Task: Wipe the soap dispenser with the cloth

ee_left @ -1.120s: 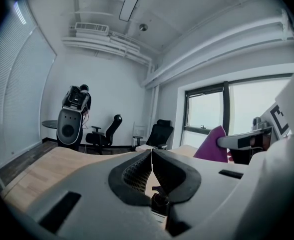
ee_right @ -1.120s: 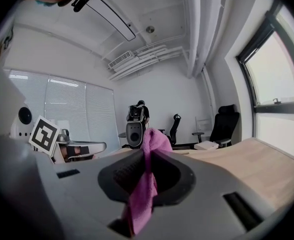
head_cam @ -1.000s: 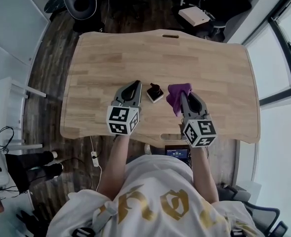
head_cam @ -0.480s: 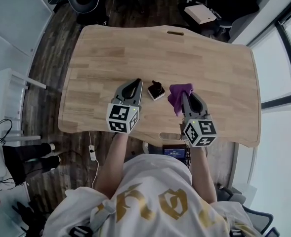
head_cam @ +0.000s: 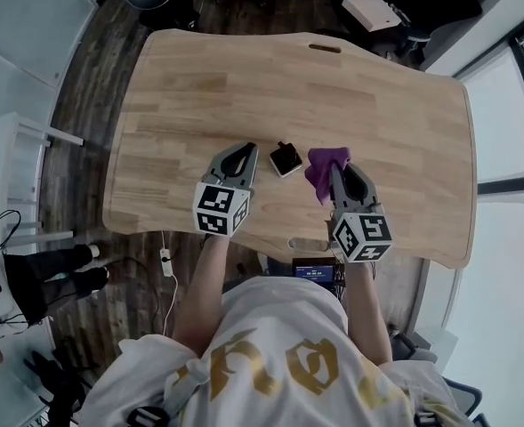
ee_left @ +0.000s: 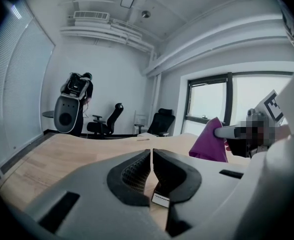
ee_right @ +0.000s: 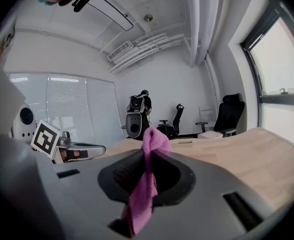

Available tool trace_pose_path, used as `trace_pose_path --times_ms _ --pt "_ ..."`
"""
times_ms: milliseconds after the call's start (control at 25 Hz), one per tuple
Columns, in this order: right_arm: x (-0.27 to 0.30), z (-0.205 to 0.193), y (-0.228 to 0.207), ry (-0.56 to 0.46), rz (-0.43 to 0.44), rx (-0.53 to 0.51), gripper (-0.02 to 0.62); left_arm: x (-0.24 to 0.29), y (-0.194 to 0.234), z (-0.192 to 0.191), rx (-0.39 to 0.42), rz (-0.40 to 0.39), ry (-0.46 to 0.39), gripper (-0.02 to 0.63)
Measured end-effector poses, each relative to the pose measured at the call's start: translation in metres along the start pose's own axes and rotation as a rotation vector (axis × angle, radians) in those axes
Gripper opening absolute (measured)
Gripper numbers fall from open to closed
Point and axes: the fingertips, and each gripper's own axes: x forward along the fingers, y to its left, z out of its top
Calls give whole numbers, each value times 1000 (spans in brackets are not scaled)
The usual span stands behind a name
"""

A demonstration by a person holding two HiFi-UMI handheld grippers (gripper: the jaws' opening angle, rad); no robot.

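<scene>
Two tool pads [ee_right: 125, 174] clamping the cloth [ee_right: 146, 186] show only in right gripper view.

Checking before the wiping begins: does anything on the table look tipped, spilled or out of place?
Nothing stands out. The small black-and-white soap dispenser sits on the light wooden table with no spill visible around it, and the purple cloth is clamped in the right gripper.

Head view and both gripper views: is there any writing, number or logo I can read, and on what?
No text can be read.
Shirt: big ornate gold print, not legible as letters.
Small screen below the table edge: characters too small.
Soap dispenser: white strip at its base, blurred.
Marker cubes: black-and-white square patterns, no words.
</scene>
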Motion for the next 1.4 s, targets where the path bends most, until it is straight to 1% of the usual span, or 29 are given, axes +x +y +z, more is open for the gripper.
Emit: trace_pose_path --times_ms 240,280,360,560,800,880,960,1040,1200,1400 --pt "14 -13 -2 48 12 -7 41 9 -1 -30 -33 -51 56 14" --pt "16 -15 -3 56 14 -9 41 12 -2 -36 -40 -62 70 23" --pt "19 -18 -4 71 15 -16 41 17 -5 -47 -51 -83 97 64" --pt "27 -28 -6 104 22 -35 41 27 -7 -68 -72 -113 142 71" --pt "37 -39 -12 142 32 -37 41 37 -9 -93 -79 -167 193 104" --pt "39 -43 -13 154 36 -36 41 41 -13 -103 -70 -191 218 144" --pt "41 -48 -15 167 38 -32 41 44 -18 -110 -41 -210 236 179" --pt "42 -51 -18 180 38 -32 41 46 -23 -115 -14 -226 246 191" --pt "46 -56 -21 197 41 -43 41 50 -28 -124 -2 -249 261 216" --pt "49 -62 -25 213 43 -45 41 50 -35 -131 30 -300 263 233"
